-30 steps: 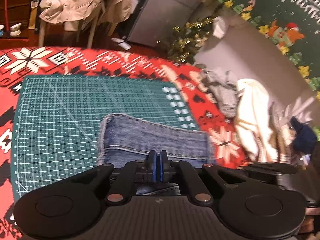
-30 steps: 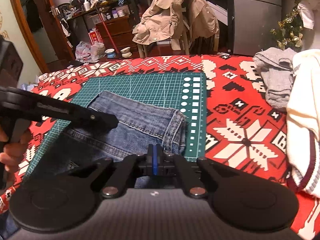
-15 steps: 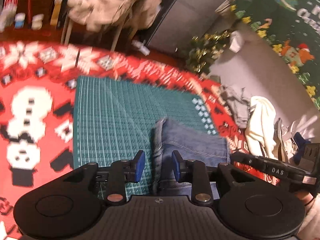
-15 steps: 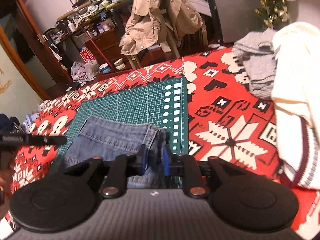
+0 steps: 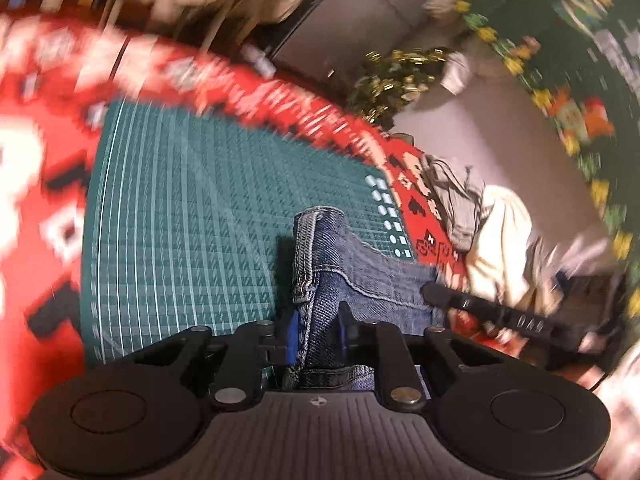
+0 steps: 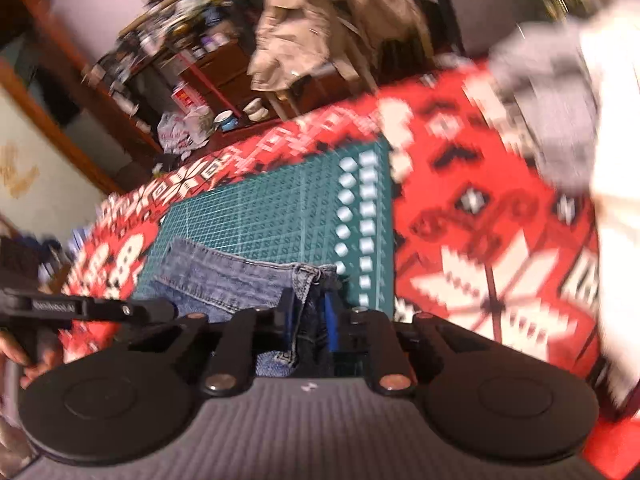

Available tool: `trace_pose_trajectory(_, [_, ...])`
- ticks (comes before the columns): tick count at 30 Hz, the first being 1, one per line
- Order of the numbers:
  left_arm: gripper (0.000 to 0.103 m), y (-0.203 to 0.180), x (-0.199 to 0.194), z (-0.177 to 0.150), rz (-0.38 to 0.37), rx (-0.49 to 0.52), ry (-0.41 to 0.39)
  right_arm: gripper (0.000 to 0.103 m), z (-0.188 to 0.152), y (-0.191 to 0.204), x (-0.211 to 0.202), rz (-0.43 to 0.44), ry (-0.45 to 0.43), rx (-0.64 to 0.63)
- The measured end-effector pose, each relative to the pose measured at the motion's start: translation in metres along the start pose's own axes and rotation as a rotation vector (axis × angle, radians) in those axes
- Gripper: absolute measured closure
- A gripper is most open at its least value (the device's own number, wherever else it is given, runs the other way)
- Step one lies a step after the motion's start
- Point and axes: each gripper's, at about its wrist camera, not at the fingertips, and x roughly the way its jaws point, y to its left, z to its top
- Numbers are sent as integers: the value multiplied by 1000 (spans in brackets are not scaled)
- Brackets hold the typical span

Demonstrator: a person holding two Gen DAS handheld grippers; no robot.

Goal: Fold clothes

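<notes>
Denim jeans [image 5: 360, 276] lie folded on the green cutting mat [image 5: 180, 220], directly ahead of both tools. Left hand-held gripper [image 5: 316, 336] has its blue pads narrowed around a stitched hem edge; right hand-held gripper [image 6: 310, 320] likewise straddles a thick seamed corner [image 6: 308, 280]. Frames are smeared, so whether either is pinching firmly or only closing is hard to judge. Cloth reads heavy, soft, not slippery; layered seams are stiff and bulky, good purchase, though multiple plies may slip apart unless caught together. Best hold: the doubled hem corners, one per tool. Mat sits on a red patterned cloth [image 6: 480, 240] over the bench. Beyond the right tool and off to its right, a grey garment [image 6: 548, 92] and a cream one [image 6: 616, 160] are heaped. Farther ahead, a beige coat [image 6: 320, 28] draped on a chair; cluttered shelves behind.
</notes>
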Motion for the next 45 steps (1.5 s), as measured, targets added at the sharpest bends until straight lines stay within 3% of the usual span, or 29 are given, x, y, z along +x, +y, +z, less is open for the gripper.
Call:
trace_pose_trajectory(3, [87, -4, 2, 7, 36, 50, -28, 88, 10, 14, -4, 12, -44, -75])
trace_pose_trajectory(8, [87, -11, 5, 18, 96, 132, -74, 88, 37, 17, 14, -19, -39, -117])
trace_pose_trajectory(10, [84, -14, 7, 22, 120, 165, -92, 87, 41, 15, 28, -50, -25, -129])
trace_pose_trajectory(12, [74, -17, 6, 21, 132, 188, -101, 84, 42, 8, 35, -61, -16, -117])
trace_pose_trajectory(15, [74, -22, -1, 8, 125, 201, -94, 80, 41, 4, 21, -63, -64, -90])
trace_pose_trajectory(17, [77, -25, -5, -1, 120, 209, -90, 80, 36, 5, 2, -75, -95, -111])
trace_pose_trajectory(18, [78, -27, -8, -6, 117, 213, -88, 84, 31, 9, -8, -75, -104, -138])
trace_pose_trajectory(19, [81, -29, -10, -10, 115, 217, -85, 96, 26, 13, -19, -73, -113, -163])
trace_pose_trajectory(21, [97, -32, -14, -19, 110, 226, -81, 102, 12, 18, -35, -32, -100, -181])
trace_pose_trajectory(26, [97, -40, -26, -41, 98, 246, -69, 102, -26, 35, -36, -8, -32, -223])
trace_pose_trajectory(30, [98, -40, -22, -47, 133, 249, -46, 103, -37, 34, -16, -69, -5, -229])
trace_pose_trajectory(35, [98, -44, -30, -57, 159, 261, -37, 101, -45, 21, -36, -140, -7, -204])
trace_pose_trajectory(40, [98, -48, -40, -77, 145, 263, -28, 100, -64, 30, -68, -65, -36, -214])
trace_pose_trajectory(45, [98, -42, -42, -91, 159, 239, 1, 96, -87, 45, -65, -47, 6, -254])
